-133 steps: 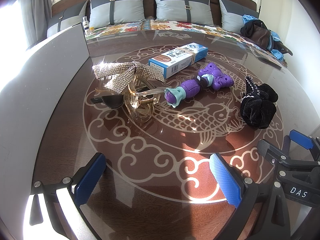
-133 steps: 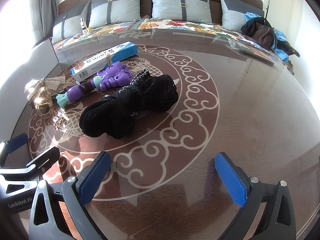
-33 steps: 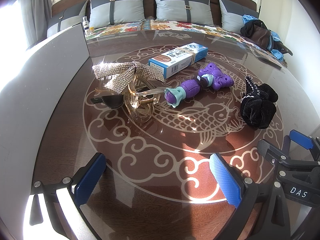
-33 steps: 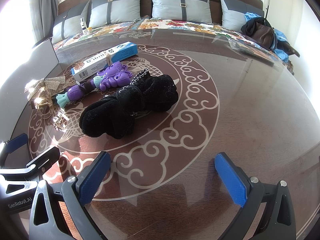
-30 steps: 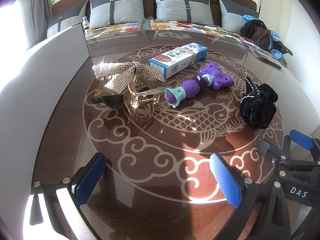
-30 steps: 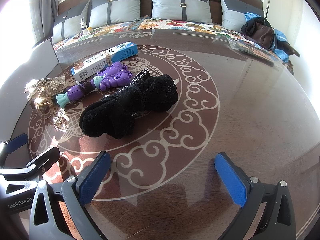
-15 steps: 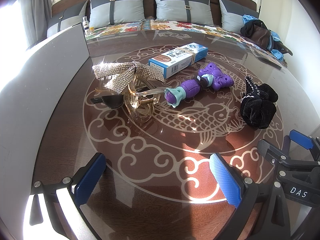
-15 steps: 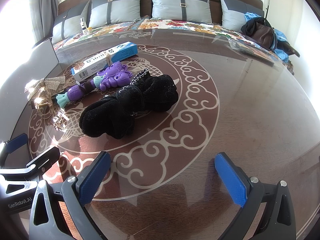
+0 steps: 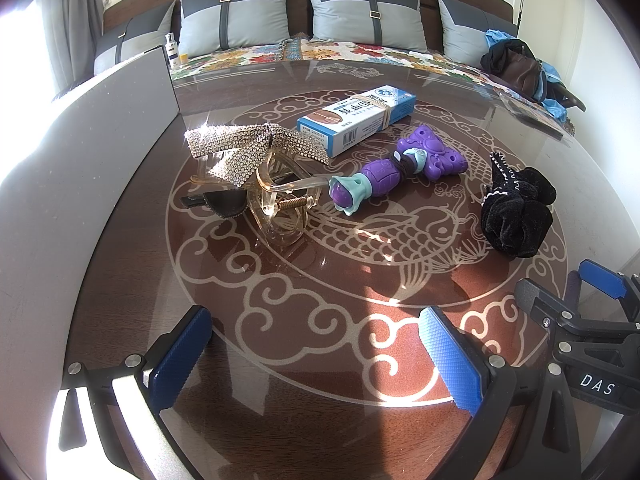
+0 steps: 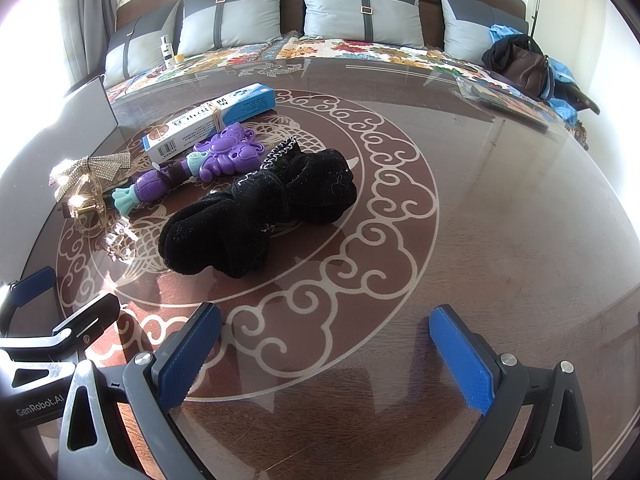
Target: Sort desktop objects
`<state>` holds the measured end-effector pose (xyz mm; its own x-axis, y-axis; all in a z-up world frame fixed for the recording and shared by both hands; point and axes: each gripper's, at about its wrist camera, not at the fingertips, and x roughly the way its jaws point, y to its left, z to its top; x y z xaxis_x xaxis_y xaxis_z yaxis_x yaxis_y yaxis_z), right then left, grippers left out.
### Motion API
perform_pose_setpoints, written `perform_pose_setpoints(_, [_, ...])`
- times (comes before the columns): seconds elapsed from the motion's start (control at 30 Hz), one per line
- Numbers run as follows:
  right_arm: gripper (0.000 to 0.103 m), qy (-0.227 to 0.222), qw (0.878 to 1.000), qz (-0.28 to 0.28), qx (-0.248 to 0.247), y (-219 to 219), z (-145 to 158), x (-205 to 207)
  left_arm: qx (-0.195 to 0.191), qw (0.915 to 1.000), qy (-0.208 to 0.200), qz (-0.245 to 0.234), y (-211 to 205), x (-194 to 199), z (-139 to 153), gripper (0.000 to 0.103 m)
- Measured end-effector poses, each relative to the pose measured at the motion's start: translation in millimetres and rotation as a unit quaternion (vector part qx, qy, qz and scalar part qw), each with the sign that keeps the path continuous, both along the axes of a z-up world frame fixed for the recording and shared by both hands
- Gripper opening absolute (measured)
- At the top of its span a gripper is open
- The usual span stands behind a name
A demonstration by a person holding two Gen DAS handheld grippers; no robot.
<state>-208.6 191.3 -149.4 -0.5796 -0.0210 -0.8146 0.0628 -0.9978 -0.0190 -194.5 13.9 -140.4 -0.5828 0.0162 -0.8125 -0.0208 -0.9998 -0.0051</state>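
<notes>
Presently, both grippers hover low over the near edge of a round glass-topped table (image 9: 304,408) bearing a fish-and-cloud pattern. Left gripper (image 9: 316,356): jaws wide apart, nothing between the blue pads. Right gripper (image 10: 326,354): jaws likewise wide apart, empty. The right unit's housing reads "DAS" in the left wrist view; the left unit's housing reads "GenRobot.AI" in the right wrist view.

Objects, by clock face from the table centre in the left wrist view:
- Rhinestone bow hair claw (image 9: 256,160), amber clear body, at 10 o'clock.
- Blue-and-white carton (image 9: 356,118) with Chinese print and a barcode, bound by a rubber band, at 12 o'clock; the lettering is not legible.
- Purple-and-teal butterfly toy wand (image 9: 396,170), at 1 o'clock, just beside the carton.
- Black velvet scrunchie (image 9: 516,210), at 3 o'clock, apart from the rest.

A grey panel (image 9: 80,168) stands along the table's left side.
</notes>
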Motion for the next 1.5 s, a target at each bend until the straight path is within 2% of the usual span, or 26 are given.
perform_pose_setpoints(0.23, [0.103,0.0,1.0,0.0,0.0,0,0,0,-0.001,1.0,-0.003,-0.003,0,1,0,0.103])
perform_pose_setpoints(0.3, [0.103,0.0,1.0,0.0,0.0,0,0,0,-0.002,0.9991,-0.032,-0.029,-3,2,0,0.103])
perform_pose_setpoints(0.37, [0.103,0.0,1.0,0.0,0.0,0,0,0,0.001,0.9979,-0.062,-0.015,-11,4,4,0.103])
perform_pose_setpoints(0.47, [0.103,0.0,1.0,0.0,0.0,0,0,0,0.041,0.9985,-0.023,0.029,-34,10,26,0.103])
perform_pose_setpoints(0.57, [0.103,0.0,1.0,0.0,0.0,0,0,0,0.064,0.9965,-0.003,0.054,-44,-10,47,0.103])
perform_pose_setpoints(0.67, [0.103,0.0,1.0,0.0,0.0,0,0,0,0.033,0.998,0.002,0.054,-36,-45,55,0.103])
perform_pose_setpoints(0.73, [0.103,0.0,1.0,0.0,0.0,0,0,0,0.006,0.9981,-0.013,0.06,-31,-71,52,0.103])
perform_pose_setpoints(0.8, [0.103,0.0,1.0,0.0,0.0,0,0,0,-0.002,0.9969,-0.029,0.073,-32,-91,45,0.103])
perform_pose_setpoints(0.9, [0.103,0.0,1.0,0.0,0.0,0,0,0,0.015,0.9964,-0.042,0.073,-42,-106,36,0.103])
perform_pose_setpoints(0.97, [0.103,0.0,1.0,0.0,0.0,0,0,0,0.045,0.9967,-0.048,0.047,-48,-106,31,0.102])
perform_pose_setpoints(1.0, [0.103,0.0,1.0,0.0,0.0,0,0,0,0.059,0.9967,-0.047,0.03,-50,-102,30,0.095])
perform_pose_setpoints(1.03, [0.103,0.0,1.0,0.0,0.0,0,0,0,0.069,0.9965,-0.046,0.012,-51,-98,28,0.074])
perform_pose_setpoints(1.07, [0.103,0.0,1.0,0.0,0.0,0,0,0,0.066,0.9968,-0.045,-0.003,-51,-93,28,0.063])
perform_pose_setpoints(1.13, [0.103,0.0,1.0,0.0,0.0,0,0,0,0.059,0.9971,-0.038,-0.029,-50,-80,29,0.058])
perform_pose_setpoints(1.33, [0.103,0.0,1.0,0.0,0.0,0,0,0,0.084,0.9931,-0.056,-0.06,-56,-38,29,0.059])
perform_pose_setpoints(1.4, [0.103,0.0,1.0,0.0,0.0,0,0,0,0.084,0.9918,-0.062,-0.075,-55,-27,28,0.067])
perform_pose_setpoints(1.47, [0.103,0.0,1.0,0.0,0.0,0,0,0,0.073,0.9922,-0.06,-0.081,-53,-22,27,0.08])
perform_pose_setpoints(1.5, [0.103,0.0,1.0,0.0,0.0,0,0,1,0.068,0.9925,-0.059,-0.082,-53,-21,25,0.083])
